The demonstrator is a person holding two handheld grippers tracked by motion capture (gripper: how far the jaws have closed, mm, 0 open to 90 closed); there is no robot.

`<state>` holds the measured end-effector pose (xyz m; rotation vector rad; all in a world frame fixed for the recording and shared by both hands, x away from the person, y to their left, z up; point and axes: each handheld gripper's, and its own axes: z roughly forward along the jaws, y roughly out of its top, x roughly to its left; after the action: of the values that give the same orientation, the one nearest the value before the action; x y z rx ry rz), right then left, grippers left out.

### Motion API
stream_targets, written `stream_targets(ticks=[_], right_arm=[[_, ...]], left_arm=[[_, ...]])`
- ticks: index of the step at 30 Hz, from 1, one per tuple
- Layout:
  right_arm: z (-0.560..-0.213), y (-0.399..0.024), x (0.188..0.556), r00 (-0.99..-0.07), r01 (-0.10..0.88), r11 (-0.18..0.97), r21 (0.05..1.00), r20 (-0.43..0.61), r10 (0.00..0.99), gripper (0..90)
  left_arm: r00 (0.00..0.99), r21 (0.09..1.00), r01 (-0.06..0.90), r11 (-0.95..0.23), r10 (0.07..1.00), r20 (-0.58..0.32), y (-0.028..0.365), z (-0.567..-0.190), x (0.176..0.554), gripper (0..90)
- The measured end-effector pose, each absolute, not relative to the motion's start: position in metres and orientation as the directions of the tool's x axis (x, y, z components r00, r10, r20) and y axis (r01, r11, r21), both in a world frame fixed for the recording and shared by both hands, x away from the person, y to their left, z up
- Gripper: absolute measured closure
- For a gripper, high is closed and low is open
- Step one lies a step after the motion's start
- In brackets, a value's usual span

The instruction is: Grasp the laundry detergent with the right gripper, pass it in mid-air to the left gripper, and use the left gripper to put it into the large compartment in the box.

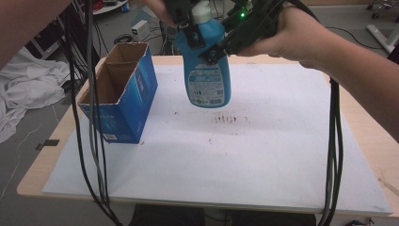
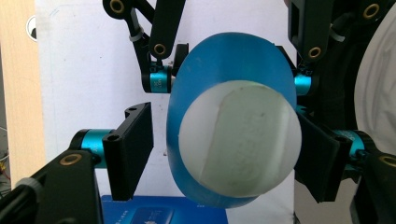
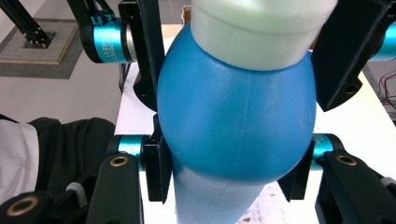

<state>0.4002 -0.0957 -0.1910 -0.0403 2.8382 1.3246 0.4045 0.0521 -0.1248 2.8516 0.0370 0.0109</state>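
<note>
A blue bottle [image 1: 207,70] with a white cap [image 1: 202,12] hangs upright in the air above the far middle of the table. My right gripper [image 1: 214,49] comes in from the right and is shut on the bottle's rounded shoulder [image 3: 233,121], one pad pressing on each side. My left gripper [image 1: 188,26] reaches in from above, its jaws either side of the cap [image 2: 238,140]. One pad lies against the cap and the other pad [image 2: 135,149] stands a little off it.
An open blue cardboard box [image 1: 124,92] stands on the white board [image 1: 263,160] at the left. Black cables [image 1: 91,117] hang down the left side, and further cables [image 1: 335,141] on the right. White cloth [image 1: 19,89] lies on the floor beyond the left edge.
</note>
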Motion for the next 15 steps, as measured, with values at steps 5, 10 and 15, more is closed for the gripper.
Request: stream_targets(ticks=[5,10,15], right_arm=[[-0.1909,-0.0967,0.4011,-1.000,-0.022,0.643,0.765,-0.016,-0.014,46.2],[-0.1908,-0.0975,0.4013,-1.000,-0.020,0.644,0.765,-0.018,-0.011,46.2],[-0.1903,-0.0983,0.4018,-1.000,-0.021,0.639,0.769,-0.019,-0.009,46.2]], left_arm=[[1.000,0.290,0.021,-0.957,0.024,0.004,0.0521,-0.1244,0.4055,29.1],[1.000,0.287,0.020,-0.958,0.023,0.009,0.0522,-0.1248,0.4059,30.7],[1.000,0.289,0.014,-0.957,0.017,0.007,0.0511,-0.1247,0.4060,31.8]])
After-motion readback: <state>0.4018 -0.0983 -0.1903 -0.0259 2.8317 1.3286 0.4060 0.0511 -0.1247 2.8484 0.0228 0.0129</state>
